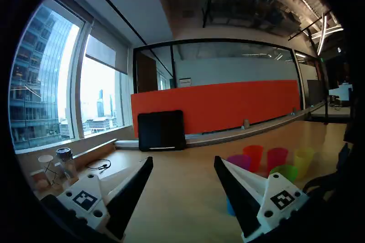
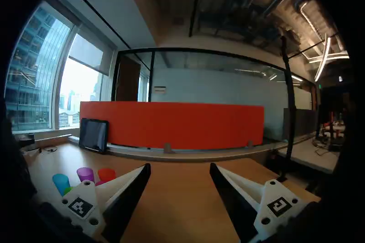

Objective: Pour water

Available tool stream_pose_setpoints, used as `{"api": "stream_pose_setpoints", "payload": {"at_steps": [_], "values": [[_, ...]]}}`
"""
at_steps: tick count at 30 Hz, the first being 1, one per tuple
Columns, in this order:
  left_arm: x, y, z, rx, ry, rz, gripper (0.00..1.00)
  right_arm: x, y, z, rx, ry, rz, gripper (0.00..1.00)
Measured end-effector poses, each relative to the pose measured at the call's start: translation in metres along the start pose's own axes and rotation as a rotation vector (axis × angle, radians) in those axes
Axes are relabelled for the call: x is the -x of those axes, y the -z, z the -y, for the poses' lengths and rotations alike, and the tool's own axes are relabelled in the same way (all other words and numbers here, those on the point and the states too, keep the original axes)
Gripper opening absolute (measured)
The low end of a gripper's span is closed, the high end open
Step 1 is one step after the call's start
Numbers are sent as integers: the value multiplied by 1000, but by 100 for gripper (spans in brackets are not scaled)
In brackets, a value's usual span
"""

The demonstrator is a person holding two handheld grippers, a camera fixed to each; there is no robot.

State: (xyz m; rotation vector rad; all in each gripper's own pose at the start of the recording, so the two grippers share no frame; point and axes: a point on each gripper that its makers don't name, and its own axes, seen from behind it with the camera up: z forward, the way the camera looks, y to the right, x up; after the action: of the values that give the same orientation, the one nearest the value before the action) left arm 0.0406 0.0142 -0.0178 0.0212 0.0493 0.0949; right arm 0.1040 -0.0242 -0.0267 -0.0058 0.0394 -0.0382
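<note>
In the left gripper view, I see a jar (image 1: 66,163) far left on the wooden surface (image 1: 187,197). My left tool (image 1: 182,163) is spread, empty. Coloured cups (image 1: 276,157) cluster right. In the right gripper view, the cups (image 2: 85,174) sit lower left; my right tool (image 2: 179,168) is spread, empty.

Orange divider (image 1: 237,104), dark tablet (image 1: 161,130)

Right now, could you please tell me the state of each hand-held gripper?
Left hand-held gripper: open, holding nothing.
Right hand-held gripper: open, holding nothing.
</note>
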Motion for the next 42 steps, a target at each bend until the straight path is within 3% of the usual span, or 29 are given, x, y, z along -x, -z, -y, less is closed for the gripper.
{"api": "stream_pose_setpoints", "payload": {"at_steps": [12,42], "values": [[23,-6,8,-6,38,19,100,-3,-4,9,-6,8,0,100],[38,-14,14,4,96,34,100,-15,-1,16,-12,18,-9,100]]}}
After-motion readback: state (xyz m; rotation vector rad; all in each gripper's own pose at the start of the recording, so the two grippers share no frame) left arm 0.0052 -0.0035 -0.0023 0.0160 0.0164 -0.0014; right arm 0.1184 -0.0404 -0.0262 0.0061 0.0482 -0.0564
